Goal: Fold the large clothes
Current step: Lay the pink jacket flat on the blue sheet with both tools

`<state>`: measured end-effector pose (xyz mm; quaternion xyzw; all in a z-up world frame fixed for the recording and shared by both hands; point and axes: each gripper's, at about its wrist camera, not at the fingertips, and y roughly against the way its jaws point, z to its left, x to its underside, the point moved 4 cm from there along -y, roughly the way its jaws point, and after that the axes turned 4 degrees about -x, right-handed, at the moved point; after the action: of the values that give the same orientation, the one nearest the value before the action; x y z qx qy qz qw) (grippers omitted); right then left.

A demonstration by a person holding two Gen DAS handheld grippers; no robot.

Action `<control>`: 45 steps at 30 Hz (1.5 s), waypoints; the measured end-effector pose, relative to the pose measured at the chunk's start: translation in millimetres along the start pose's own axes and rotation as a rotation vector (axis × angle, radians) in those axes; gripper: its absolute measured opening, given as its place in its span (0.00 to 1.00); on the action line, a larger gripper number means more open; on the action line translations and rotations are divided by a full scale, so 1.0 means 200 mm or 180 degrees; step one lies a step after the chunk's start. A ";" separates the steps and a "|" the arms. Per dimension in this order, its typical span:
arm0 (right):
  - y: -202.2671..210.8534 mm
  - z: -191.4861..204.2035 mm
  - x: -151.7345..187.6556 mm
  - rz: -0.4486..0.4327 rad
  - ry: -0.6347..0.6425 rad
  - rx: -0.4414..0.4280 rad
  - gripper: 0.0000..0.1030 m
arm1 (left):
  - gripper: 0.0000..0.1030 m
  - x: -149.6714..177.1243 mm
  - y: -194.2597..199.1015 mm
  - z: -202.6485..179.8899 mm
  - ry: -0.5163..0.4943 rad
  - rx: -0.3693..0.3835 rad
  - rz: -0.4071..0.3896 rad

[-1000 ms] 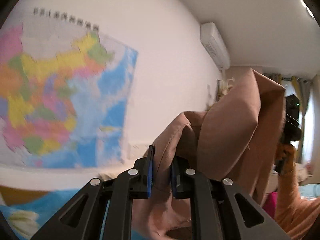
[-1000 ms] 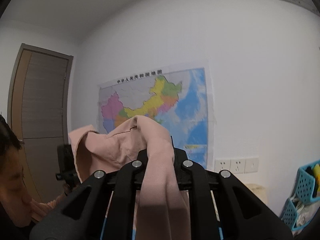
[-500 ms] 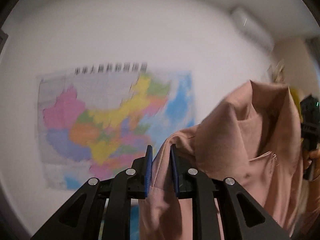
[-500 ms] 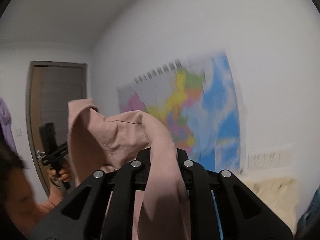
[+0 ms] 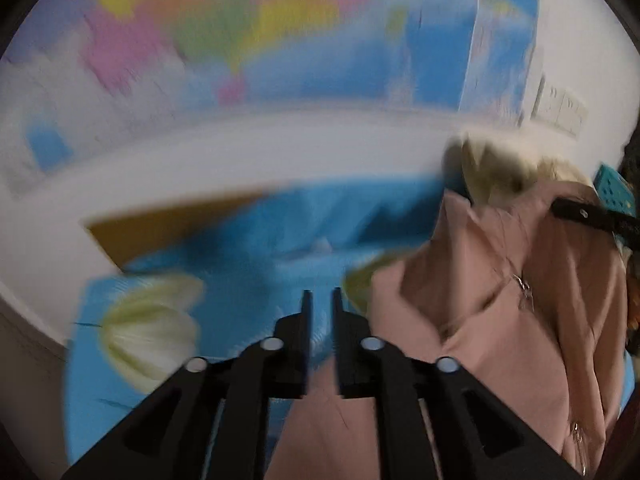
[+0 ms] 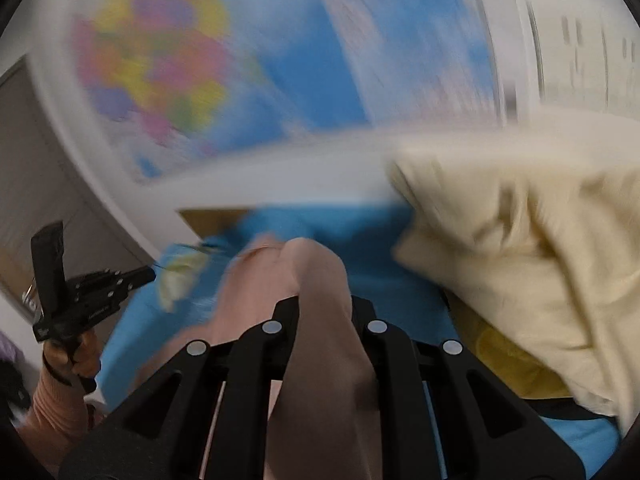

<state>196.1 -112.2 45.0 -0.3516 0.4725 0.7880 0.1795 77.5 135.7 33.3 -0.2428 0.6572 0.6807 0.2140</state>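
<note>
While the garment (image 5: 512, 320) is coming down onto the near-right of the bed (image 5: 248, 240), the right gripper (image 6: 324, 312) is pinching it — the left gripper (image 5: 320, 300), just opening, is parted and empty; spreading it flat matters.

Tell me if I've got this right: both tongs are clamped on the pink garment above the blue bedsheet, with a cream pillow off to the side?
Not quite. Only the right tongs are clamped on the pink garment. The left wrist view shows the left tongs with nothing between their tips; their jaws have just been opening, and the garment lies beside and below them. The blue bedsheet and cream pillow are as you say.
</note>
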 end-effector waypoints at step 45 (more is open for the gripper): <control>0.40 -0.12 0.27 -0.0026 0.0260 0.0378 0.73 | 0.72 0.08 -0.08 0.27 -0.0056 -0.0387 -0.0186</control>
<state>118.9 -175.7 47.7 -0.3742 0.5239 0.7428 0.1837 71.6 189.2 11.7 -0.2684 0.6053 0.7150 0.2244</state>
